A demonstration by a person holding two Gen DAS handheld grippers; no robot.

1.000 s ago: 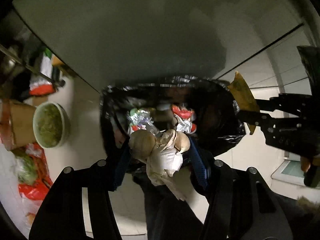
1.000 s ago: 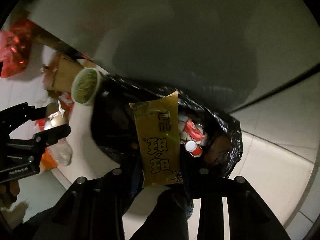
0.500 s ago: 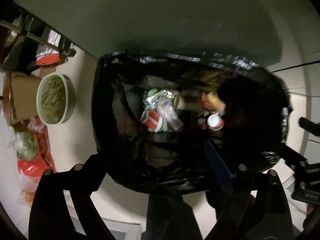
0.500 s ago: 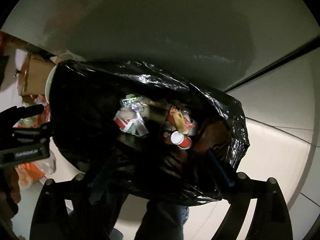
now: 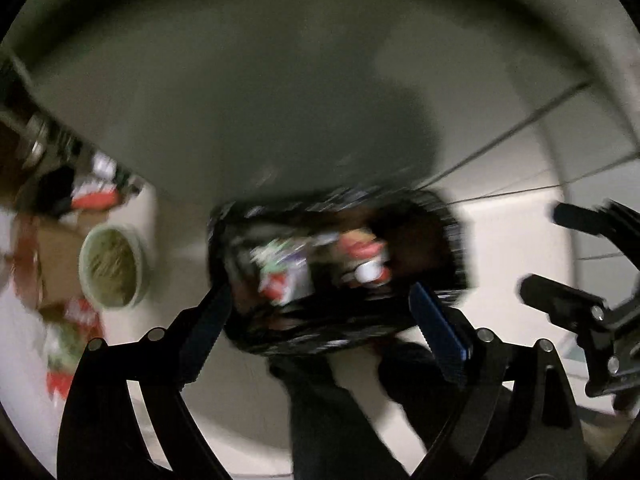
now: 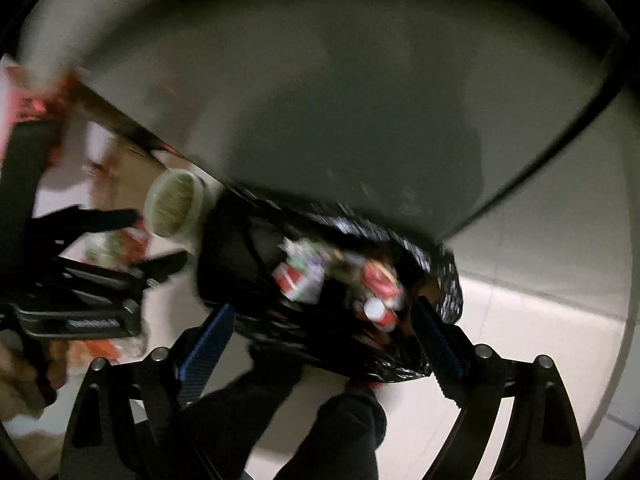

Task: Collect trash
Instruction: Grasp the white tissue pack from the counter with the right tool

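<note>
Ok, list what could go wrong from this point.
1. The green bowl of leftovers sits right beside the black trash bag; a swing toward the remaining wrappers could tip it.
2. Both views are motion-blurred, so the next grasp may be misjudged.
3. The left gripper and right gripper, both open and empty, hang close together over the bag and might collide.

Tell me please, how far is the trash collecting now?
Done: the black trash bag already holds wrappers and a red-and-white can. In hand: nothing; the left gripper and the right gripper are both open and empty above the bag. Left: beside the bag, a green bowl with food, a brown box and red wrappers wait on the floor. The pictures are blurred, so details are uncertain.
</note>
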